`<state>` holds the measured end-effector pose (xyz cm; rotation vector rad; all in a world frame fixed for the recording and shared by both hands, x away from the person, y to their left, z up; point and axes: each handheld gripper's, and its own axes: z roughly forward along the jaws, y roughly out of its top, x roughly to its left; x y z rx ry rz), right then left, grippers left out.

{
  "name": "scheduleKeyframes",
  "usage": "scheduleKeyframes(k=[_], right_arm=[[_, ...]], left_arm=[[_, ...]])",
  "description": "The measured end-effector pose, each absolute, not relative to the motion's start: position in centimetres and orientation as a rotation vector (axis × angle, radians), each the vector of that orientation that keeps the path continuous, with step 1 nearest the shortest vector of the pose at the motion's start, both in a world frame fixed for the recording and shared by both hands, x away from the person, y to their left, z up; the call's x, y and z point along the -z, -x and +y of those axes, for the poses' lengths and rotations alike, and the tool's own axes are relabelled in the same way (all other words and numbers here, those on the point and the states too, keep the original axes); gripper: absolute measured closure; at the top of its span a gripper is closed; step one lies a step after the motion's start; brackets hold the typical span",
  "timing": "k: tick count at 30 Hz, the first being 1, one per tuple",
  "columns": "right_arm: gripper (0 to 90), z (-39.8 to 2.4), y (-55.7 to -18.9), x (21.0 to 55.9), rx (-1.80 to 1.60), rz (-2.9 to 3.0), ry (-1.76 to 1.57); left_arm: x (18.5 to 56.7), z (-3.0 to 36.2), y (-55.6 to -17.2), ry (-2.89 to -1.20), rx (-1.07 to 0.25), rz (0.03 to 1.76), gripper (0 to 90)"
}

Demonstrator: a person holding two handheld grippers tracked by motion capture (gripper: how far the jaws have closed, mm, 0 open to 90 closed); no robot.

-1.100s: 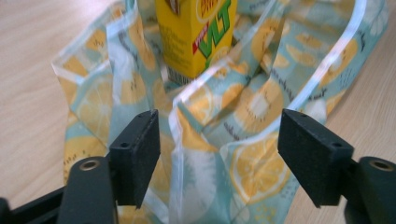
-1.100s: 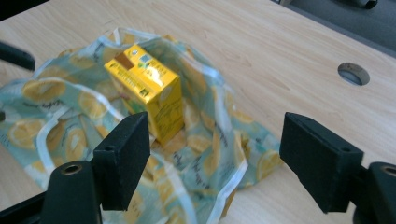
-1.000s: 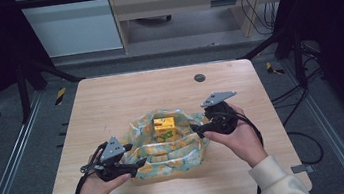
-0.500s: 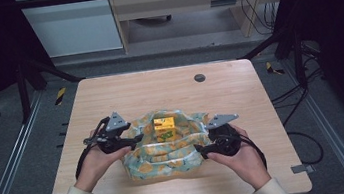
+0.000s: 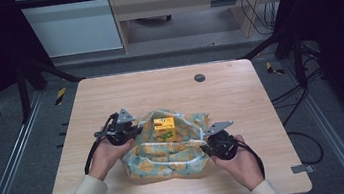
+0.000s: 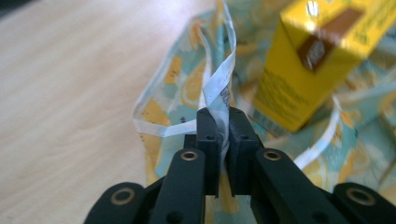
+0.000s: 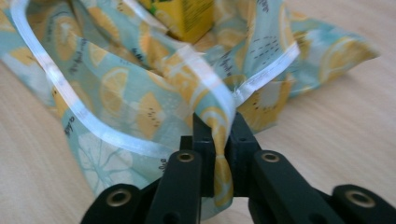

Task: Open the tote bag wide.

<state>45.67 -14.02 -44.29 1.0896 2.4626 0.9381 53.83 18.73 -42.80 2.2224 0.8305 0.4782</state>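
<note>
Right tool (image 5: 206, 144) pulled nearer, pinching bag (image 5: 167, 153), tips hidden.

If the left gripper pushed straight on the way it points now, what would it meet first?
The left gripper is shut on the bag edge, so bag fabric lies right ahead. Just beyond, slightly to one side, stands the yellow carton; it would probably be grazed next, though depth is unclear.

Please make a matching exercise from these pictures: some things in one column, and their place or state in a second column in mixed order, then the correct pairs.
Things:
1. left gripper
2. right gripper
3. yellow box
4. dark disc

Places or states:
A. stands on the cloth
B. shut on the cloth's white edge band
C. lies on bare table, far side
D. shut on a fold of lemon-print cloth

Pairs: 1-B, 2-D, 3-A, 4-C
</note>
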Motion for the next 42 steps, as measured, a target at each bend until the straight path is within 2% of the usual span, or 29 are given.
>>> scheduleKeyframes(k=[5, 13, 42], right_arm=[[88.2, -16.0, -46.4, 43.6, -0.944, 2.425, -1.092], [89.1, -17.7, -46.9, 46.7, -0.972, 2.439, -1.137], [89.7, -17.8, -47.1, 48.2, -0.881, 2.473, -1.145]], left_arm=[[42.7, 19.5, -54.9, -2.217, -0.513, 0.868, 86.2], [45.5, 20.6, -55.9, -2.239, -0.485, 0.913, 86.3], [47.5, 20.2, -56.8, -2.309, -0.485, 0.928, 89.8]])
